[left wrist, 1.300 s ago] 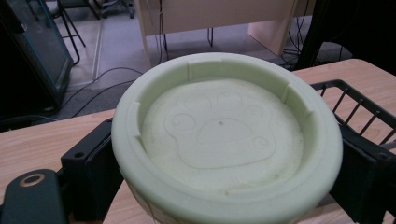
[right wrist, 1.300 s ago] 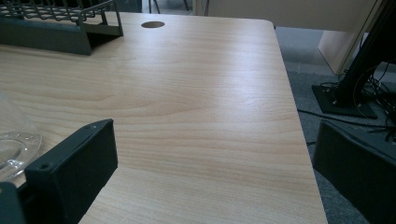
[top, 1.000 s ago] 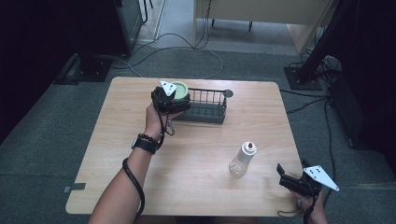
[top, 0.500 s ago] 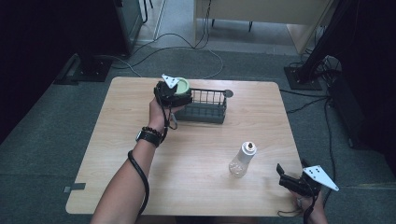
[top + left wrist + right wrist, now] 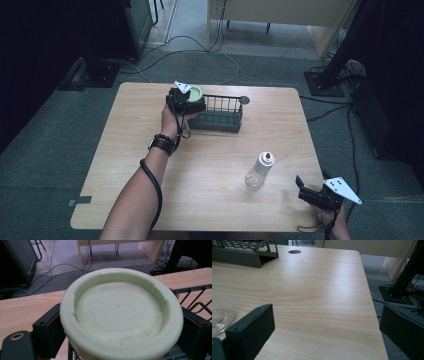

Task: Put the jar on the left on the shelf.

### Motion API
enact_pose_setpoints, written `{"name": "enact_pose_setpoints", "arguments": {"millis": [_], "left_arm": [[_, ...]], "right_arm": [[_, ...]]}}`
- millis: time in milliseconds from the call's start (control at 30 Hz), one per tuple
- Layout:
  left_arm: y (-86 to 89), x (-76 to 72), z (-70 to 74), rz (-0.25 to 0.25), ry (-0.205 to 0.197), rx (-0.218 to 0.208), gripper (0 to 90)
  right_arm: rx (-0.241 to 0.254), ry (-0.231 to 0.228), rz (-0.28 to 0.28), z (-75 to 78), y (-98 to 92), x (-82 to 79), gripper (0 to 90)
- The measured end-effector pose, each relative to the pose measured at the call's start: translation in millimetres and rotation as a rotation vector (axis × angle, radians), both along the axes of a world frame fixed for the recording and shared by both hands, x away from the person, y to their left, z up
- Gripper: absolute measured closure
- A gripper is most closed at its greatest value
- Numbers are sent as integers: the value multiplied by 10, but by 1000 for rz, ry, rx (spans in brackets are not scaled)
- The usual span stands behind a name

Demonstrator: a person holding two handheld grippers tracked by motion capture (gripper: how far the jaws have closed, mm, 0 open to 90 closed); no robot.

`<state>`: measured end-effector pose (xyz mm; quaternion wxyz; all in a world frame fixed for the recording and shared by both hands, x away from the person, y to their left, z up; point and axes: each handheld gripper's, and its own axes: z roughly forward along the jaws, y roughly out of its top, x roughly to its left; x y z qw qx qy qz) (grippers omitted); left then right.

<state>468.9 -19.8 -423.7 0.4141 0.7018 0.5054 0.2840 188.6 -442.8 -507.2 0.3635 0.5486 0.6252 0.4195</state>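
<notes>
At the near right corner of the table (image 5: 125, 165), the right gripper (image 5: 306, 189) rests low with its jaws spread wide and nothing between them; in the right gripper view bare wood shows in the gap. Just beyond it and a little to its left, a clear bottle (image 5: 260, 171) stands upright, apart from the gripper; its glassy base shows at the left edge of the right gripper view. Farther back, the person's left forearm reaches up the table, a dark watch (image 5: 161, 145) on the wrist. The left gripper (image 5: 189, 100) holds a pale green cup (image 5: 195, 93) clamped between its jaws, at the left end of a dark wire basket (image 5: 220, 112) near the far edge. In the left gripper view the cup (image 5: 122, 315) shows a paw print pressed into its upturned face, with basket wires beside and below it. A small round hole (image 5: 244, 100) sits in the tabletop just behind the basket's right end.
</notes>
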Motion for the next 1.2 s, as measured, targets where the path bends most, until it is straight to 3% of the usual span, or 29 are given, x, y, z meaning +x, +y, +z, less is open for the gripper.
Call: {"name": "enact_pose_setpoints", "arguments": {"millis": [267, 500, 733, 833, 1200], "left_arm": [[-71, -4, -18, -17, -6, 56, 110], [-100, 45, -118, -12, 39, 63, 109], [-110, 52, -155, -5, 44, 84, 109], [-139, 50, -185, -9, 50, 112, 109], [-111, 44, -187, -6, 57, 93, 102]], "right_arm": [[-2, 1, 2, -1, 5, -1, 0], [-4, 4, 0, 0, 12, -2, 0], [-5, 3, 3, -1, 10, 1, 0], [-5, 3, 3, -1, 12, 2, 0], [-7, 3, 2, -2, 14, 2, 0]]}}
